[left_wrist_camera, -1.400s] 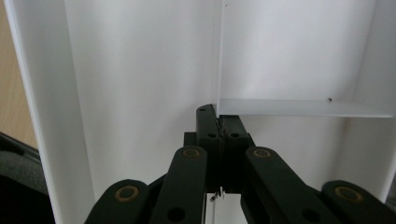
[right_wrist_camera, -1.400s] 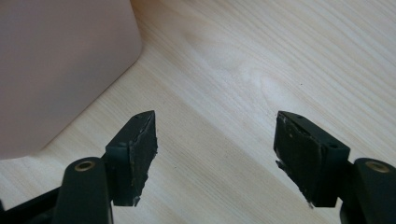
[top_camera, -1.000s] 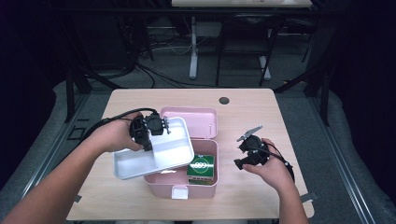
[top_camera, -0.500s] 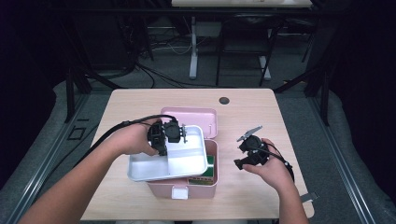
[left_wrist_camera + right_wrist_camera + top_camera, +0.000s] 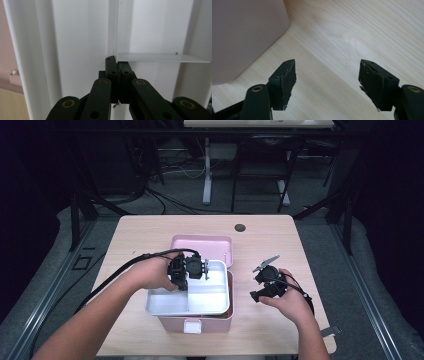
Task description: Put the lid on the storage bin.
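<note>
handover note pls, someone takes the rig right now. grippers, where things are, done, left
Left hand-held gripper: shut on the white tray's centre divider, tray over the open pink box.
Right hand-held gripper: open, holding nothing, over the bare table right of the box.
Done: tray brought above the box opening.
Left: whether it is fully seated cannot be told; probably lower it, release, then close the lid.

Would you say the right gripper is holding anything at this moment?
No, the right gripper has its jaws spread wide apart over the bare wooden table, with nothing between them.

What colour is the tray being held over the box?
White tray, clearest in the high view.
</note>
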